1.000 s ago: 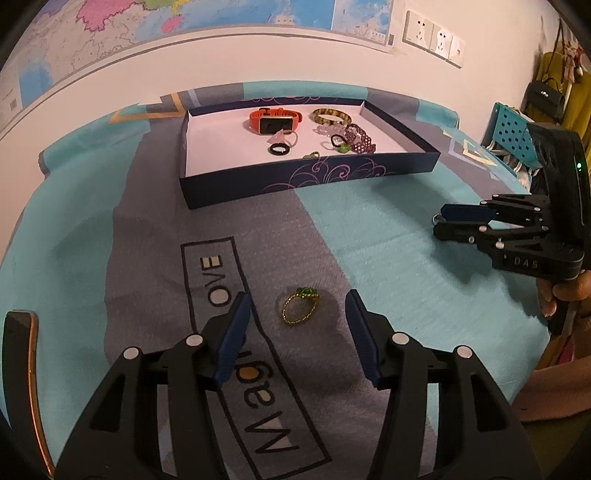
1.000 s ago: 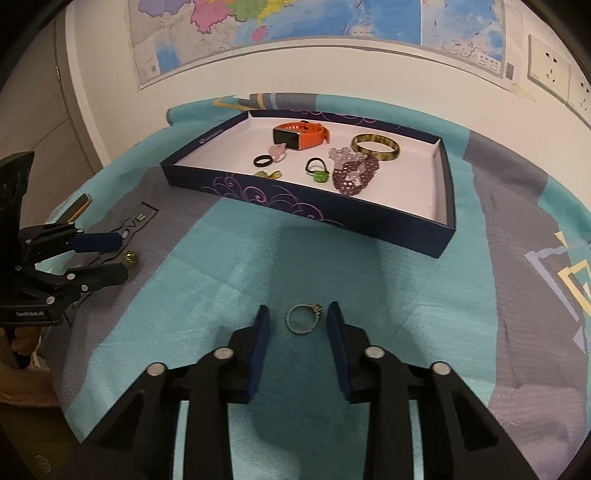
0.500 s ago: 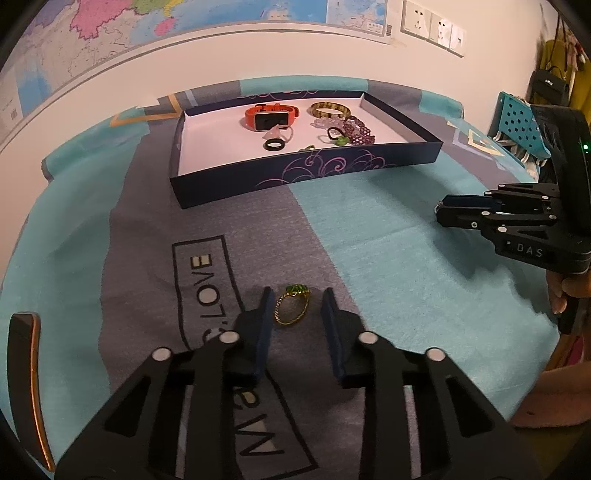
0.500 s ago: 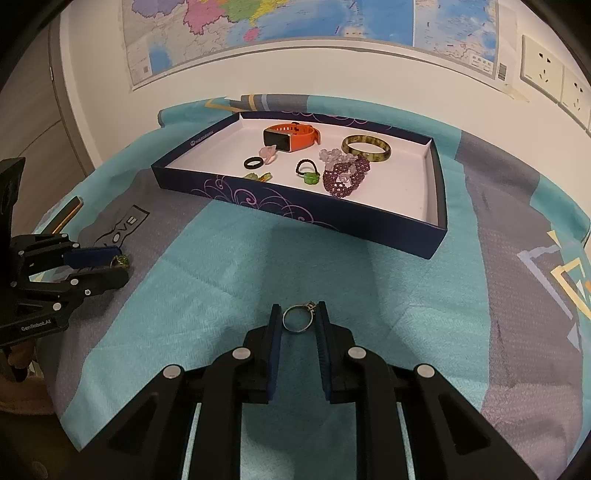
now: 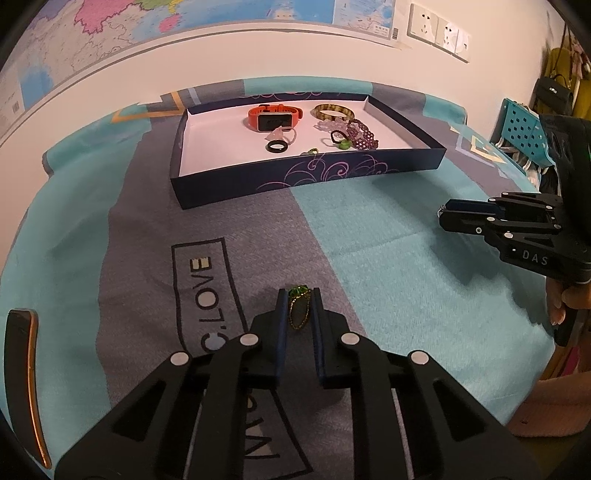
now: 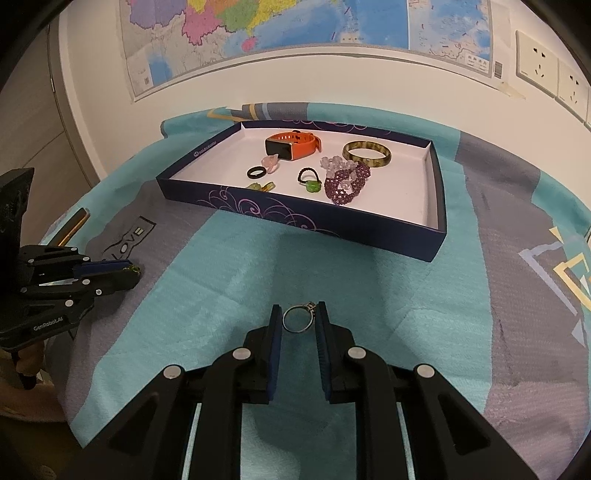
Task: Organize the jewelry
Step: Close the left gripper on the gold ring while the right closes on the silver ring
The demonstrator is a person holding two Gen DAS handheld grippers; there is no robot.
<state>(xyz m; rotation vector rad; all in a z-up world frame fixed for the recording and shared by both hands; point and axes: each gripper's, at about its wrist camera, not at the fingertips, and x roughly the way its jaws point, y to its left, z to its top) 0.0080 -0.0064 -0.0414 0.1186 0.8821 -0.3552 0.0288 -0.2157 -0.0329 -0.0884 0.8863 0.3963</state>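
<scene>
My left gripper [image 5: 298, 300] is shut on a gold ring with a green stone [image 5: 298, 308], held just above the grey part of the cloth. My right gripper [image 6: 298, 316] is shut on a silver ring [image 6: 298, 318] over the teal part of the cloth. A dark blue tray [image 5: 306, 176] with a white floor stands at the back; it also shows in the right wrist view [image 6: 332, 221]. In it lie an orange smart band [image 6: 291, 144], a yellow-green bangle [image 6: 366, 154], a purple bead bracelet [image 6: 347, 181], a black ring [image 6: 256, 172] and other small pieces.
A teal and grey printed cloth [image 5: 369, 266] covers the table. A dark object with an orange edge [image 5: 22, 376] lies at its left edge. The wall with a map [image 6: 295, 33] runs behind the tray. A teal perforated bin [image 5: 524, 129] stands at the far right.
Both grippers closed: the left on the gold ring, the right on the silver ring. Both rings have lifted slightly off the cloth.
</scene>
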